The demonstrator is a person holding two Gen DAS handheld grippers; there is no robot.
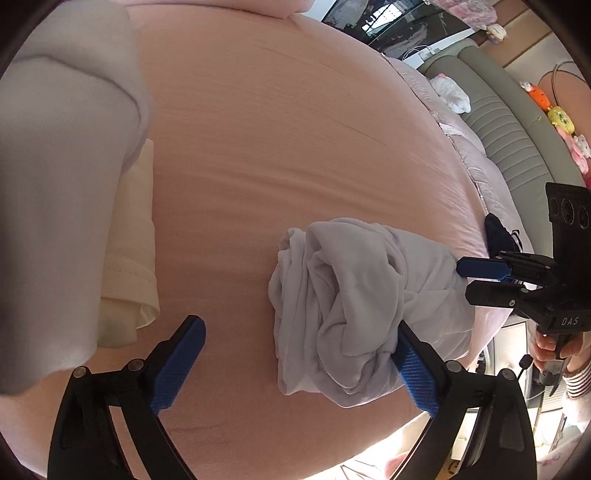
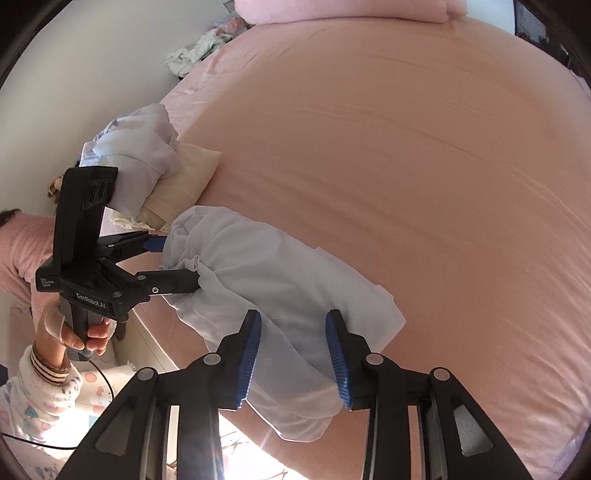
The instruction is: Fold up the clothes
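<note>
A crumpled pale lilac garment (image 1: 351,306) lies bunched near the front edge of the pink bed (image 1: 277,147); it also shows in the right wrist view (image 2: 280,291). My left gripper (image 1: 295,354) is open wide, its right finger touching the garment's near side. It shows from the side in the right wrist view (image 2: 177,262), jaws apart at the garment's left end. My right gripper (image 2: 293,354) is open with the garment's near edge between its fingers. In the left wrist view it (image 1: 469,277) sits at the garment's right end.
A stack of folded clothes, lilac (image 1: 62,184) over cream (image 1: 133,258), lies at the left; it also shows in the right wrist view (image 2: 147,170). A dark garment (image 1: 498,232) lies at the bed's right edge. A pink pillow (image 2: 343,11) sits at the head.
</note>
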